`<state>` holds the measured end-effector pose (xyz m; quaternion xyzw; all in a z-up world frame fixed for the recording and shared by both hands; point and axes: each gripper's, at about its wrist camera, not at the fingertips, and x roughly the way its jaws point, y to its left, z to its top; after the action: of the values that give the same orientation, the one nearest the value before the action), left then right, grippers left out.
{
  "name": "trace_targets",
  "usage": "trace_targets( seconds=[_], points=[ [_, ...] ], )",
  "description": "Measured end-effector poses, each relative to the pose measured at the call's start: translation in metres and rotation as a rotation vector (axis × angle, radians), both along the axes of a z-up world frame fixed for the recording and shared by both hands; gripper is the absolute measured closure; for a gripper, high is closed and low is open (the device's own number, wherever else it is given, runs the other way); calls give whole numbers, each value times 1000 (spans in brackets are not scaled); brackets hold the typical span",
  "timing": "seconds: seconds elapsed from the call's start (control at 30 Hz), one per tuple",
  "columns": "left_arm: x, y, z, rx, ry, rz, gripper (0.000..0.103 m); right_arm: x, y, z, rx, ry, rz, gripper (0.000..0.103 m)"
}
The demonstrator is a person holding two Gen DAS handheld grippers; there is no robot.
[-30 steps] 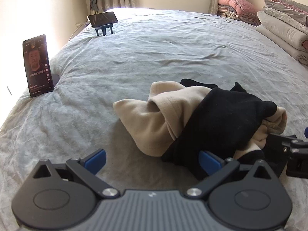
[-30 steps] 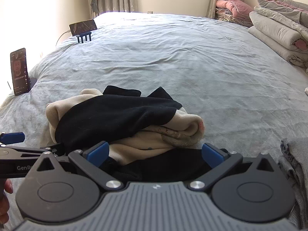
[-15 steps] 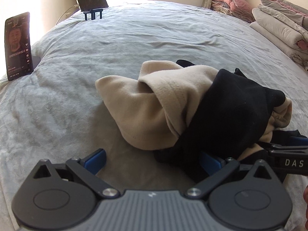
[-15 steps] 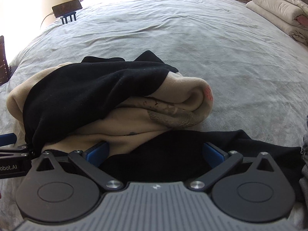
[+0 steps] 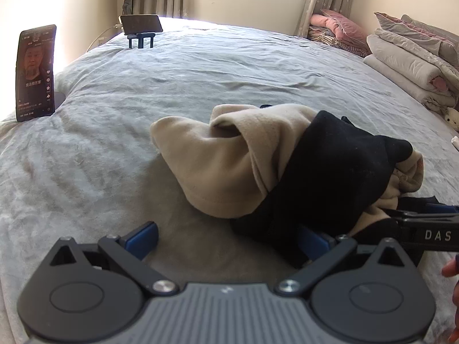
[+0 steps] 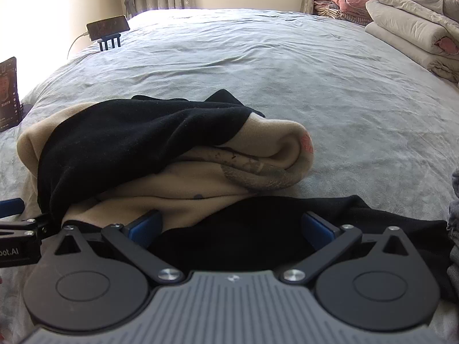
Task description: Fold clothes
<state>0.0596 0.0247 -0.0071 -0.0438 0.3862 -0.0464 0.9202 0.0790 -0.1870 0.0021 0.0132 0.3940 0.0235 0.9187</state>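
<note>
A crumpled beige and black garment [image 5: 229, 172] lies in a heap on the grey bed [image 5: 200, 86]. My left gripper [image 5: 226, 238] is open at its near left edge, the right fingertip [image 5: 312, 239] against the black cloth and the left one over bare sheet. In the right wrist view the same garment [image 6: 172, 154] fills the middle. My right gripper [image 6: 232, 226] is open too, and a flat black part of the cloth [image 6: 258, 223] lies between its fingers. Each gripper shows at the edge of the other's view.
Two phones on stands [image 5: 36, 71] [image 5: 140, 25] stand at the bed's left and far left. Folded quilts [image 5: 410, 66] are stacked along the right side. A grey cloth pile [image 6: 454, 206] sits at the right edge. A hand [image 5: 453, 269] shows at the right.
Both views have tilted up and drawn back a little from the heap since half a second ago. The garment keeps its shape, and both grippers stay open.
</note>
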Motion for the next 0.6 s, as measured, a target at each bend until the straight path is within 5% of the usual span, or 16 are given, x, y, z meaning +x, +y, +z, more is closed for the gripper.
trace_targets(
  seconds=[0.2, 0.47, 0.6],
  points=[
    [-1, 14, 14, -106, -15, 67, 0, -5, -3, 18, 44, -68, 32, 0],
    [3, 33, 21, -216, -35, 46, 0, 4, -11, 27, 402, -83, 93, 1],
    [4, 38, 20, -228, -39, 83, 1, 14, 2, 27, 455, -68, 135, 33]
  ],
)
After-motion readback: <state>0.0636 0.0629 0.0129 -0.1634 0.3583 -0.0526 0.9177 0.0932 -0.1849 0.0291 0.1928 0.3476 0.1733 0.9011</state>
